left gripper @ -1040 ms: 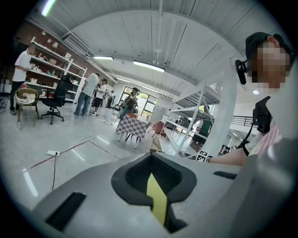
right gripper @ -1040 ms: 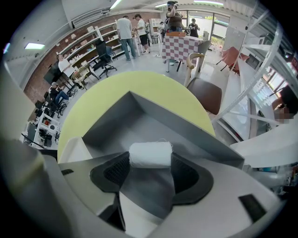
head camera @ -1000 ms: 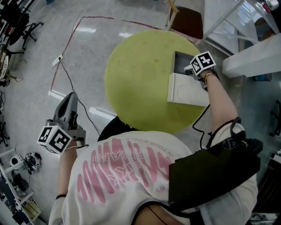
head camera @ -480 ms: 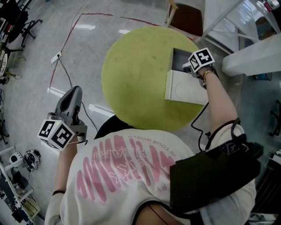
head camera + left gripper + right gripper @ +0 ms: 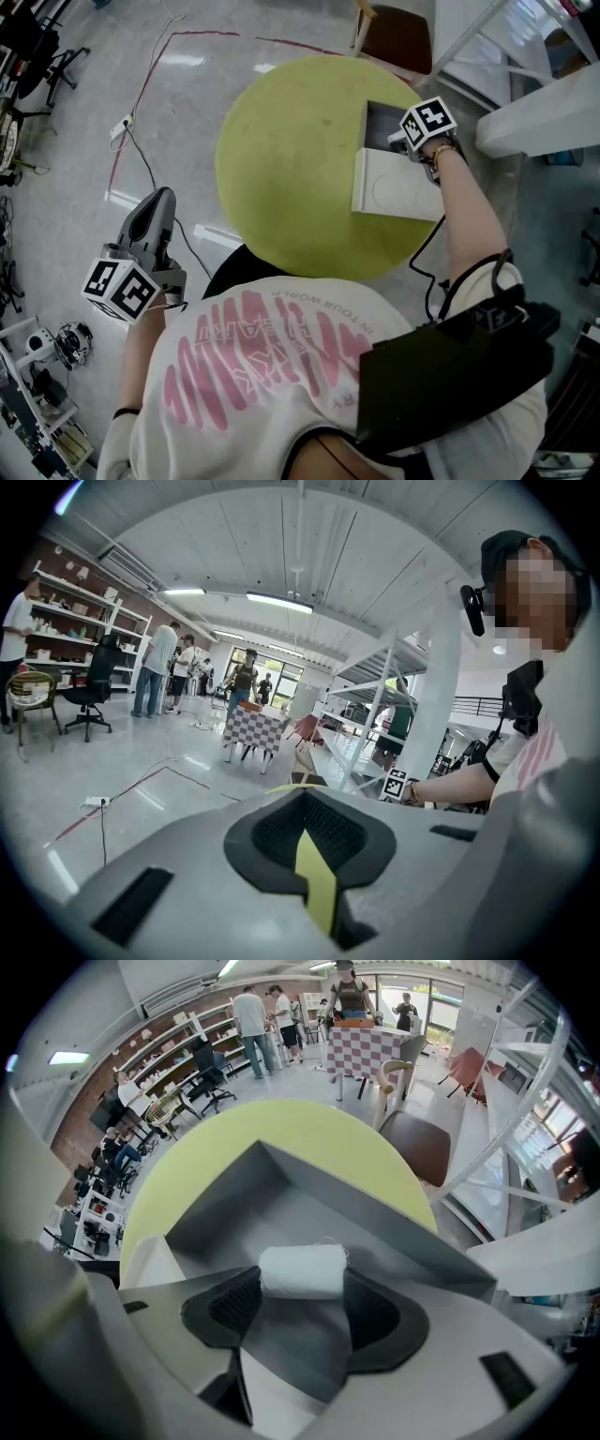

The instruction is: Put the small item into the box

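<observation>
A small white roll point(image 5: 302, 1271) is pinched between the jaws of my right gripper point(image 5: 302, 1277), which is shut on it. It hangs just above the grey inside of the open box point(image 5: 253, 1208). In the head view the box point(image 5: 378, 124) stands at the right side of the round yellow table point(image 5: 281, 141), its white lid point(image 5: 394, 187) laid open toward me. The right gripper point(image 5: 401, 145) is at the box's right edge, its jaws hidden under the marker cube. My left gripper point(image 5: 160, 199) is shut and empty, held off the table over the floor at the left.
A brown chair point(image 5: 403, 42) stands beyond the table. White shelving point(image 5: 534, 122) is close on the right. A cable point(image 5: 141, 159) runs across the floor at the left. Several people and a checkered table point(image 5: 255, 728) are far off in the room.
Almost nothing differs. The head view has shifted slightly; the right gripper stays at the box with the roll and the left gripper stays low at the left.
</observation>
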`<action>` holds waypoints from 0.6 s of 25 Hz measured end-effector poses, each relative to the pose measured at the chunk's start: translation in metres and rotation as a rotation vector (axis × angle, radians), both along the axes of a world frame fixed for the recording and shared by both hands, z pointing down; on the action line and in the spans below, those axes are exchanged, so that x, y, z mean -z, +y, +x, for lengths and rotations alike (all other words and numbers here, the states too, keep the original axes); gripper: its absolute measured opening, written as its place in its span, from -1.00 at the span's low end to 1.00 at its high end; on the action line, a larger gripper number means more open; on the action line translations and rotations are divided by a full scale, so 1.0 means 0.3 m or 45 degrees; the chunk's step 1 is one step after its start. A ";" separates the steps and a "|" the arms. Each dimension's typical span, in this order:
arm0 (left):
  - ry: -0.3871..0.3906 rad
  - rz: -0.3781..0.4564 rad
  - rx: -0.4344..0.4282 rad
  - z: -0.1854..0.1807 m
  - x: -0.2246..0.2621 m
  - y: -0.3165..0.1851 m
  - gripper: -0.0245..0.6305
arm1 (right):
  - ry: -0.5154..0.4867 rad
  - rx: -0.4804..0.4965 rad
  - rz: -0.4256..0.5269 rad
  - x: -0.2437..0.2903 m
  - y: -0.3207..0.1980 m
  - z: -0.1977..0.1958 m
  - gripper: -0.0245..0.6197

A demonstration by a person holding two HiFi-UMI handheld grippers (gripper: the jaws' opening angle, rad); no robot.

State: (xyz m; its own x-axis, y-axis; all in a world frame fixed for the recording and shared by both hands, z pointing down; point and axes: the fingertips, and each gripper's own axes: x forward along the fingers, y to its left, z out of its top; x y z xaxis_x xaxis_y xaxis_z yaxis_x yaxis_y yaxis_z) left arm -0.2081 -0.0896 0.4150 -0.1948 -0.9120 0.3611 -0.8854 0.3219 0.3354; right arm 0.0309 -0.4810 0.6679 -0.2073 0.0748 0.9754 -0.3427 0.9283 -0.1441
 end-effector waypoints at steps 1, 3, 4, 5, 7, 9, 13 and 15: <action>-0.002 0.000 0.000 0.001 0.001 -0.001 -0.90 | -0.001 0.001 0.000 0.001 -0.002 0.001 -0.09; -0.005 0.002 0.008 -0.004 0.004 0.002 -0.90 | -0.006 0.002 0.002 0.003 -0.005 0.001 -0.09; -0.006 0.003 0.012 -0.006 0.005 0.004 -0.90 | -0.008 0.002 0.001 0.003 -0.004 0.001 -0.09; -0.005 0.004 0.014 -0.006 0.005 0.007 -0.90 | -0.010 0.002 0.002 0.004 -0.004 0.001 -0.09; -0.004 0.004 0.014 -0.004 0.002 0.010 -0.90 | -0.013 0.001 0.005 0.006 -0.002 0.000 -0.09; -0.002 0.002 0.011 0.001 -0.001 0.010 -0.90 | -0.018 -0.002 0.005 0.003 0.003 -0.005 -0.09; -0.008 0.000 0.008 0.001 0.004 0.006 -0.90 | -0.024 -0.004 0.001 0.001 0.001 -0.007 -0.09; -0.013 0.002 0.017 -0.004 0.007 0.011 -0.90 | -0.035 -0.009 0.000 0.003 -0.004 -0.008 -0.08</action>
State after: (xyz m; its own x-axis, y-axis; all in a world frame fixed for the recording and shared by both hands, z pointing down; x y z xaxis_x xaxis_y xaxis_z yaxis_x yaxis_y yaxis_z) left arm -0.2094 -0.0865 0.4128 -0.2105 -0.9099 0.3573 -0.8845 0.3330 0.3269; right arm 0.0284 -0.4821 0.6672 -0.2349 0.0731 0.9693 -0.3454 0.9258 -0.1535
